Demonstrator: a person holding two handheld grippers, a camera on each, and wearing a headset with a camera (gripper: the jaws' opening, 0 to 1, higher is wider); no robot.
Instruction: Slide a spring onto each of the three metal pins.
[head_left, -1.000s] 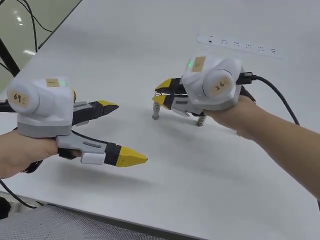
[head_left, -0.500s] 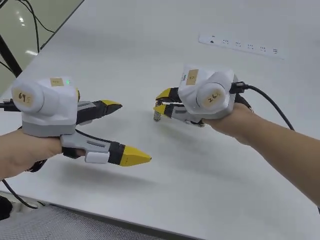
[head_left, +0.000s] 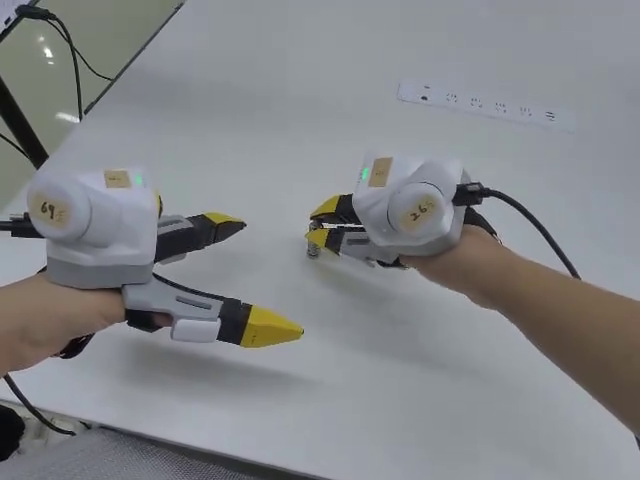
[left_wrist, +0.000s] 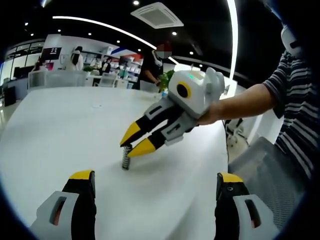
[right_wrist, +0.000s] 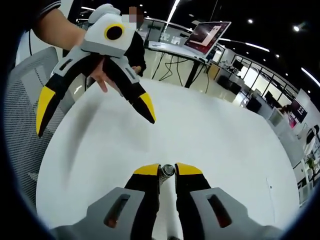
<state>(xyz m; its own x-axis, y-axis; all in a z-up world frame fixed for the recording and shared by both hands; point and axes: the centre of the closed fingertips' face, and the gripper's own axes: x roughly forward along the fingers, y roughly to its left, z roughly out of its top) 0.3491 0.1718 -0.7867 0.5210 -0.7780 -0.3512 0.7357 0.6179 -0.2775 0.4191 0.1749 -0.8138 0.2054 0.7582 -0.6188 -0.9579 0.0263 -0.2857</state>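
Opposed gripper views, spring (left_wrist: 126, 159) between

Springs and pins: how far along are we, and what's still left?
In hand: the right gripper is shut on the top of one spring standing upright on the table. Whether a pin sits inside it I cannot tell, so no pin is confirmed done. The left gripper is open, holding nothing. Likely most of the job remains.

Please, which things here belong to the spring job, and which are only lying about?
For the job: spring, gripped upright by the right gripper; left gripper, open, holding nothing.
Just lying about: power strip at the far side of the table; mesh chair beside it.
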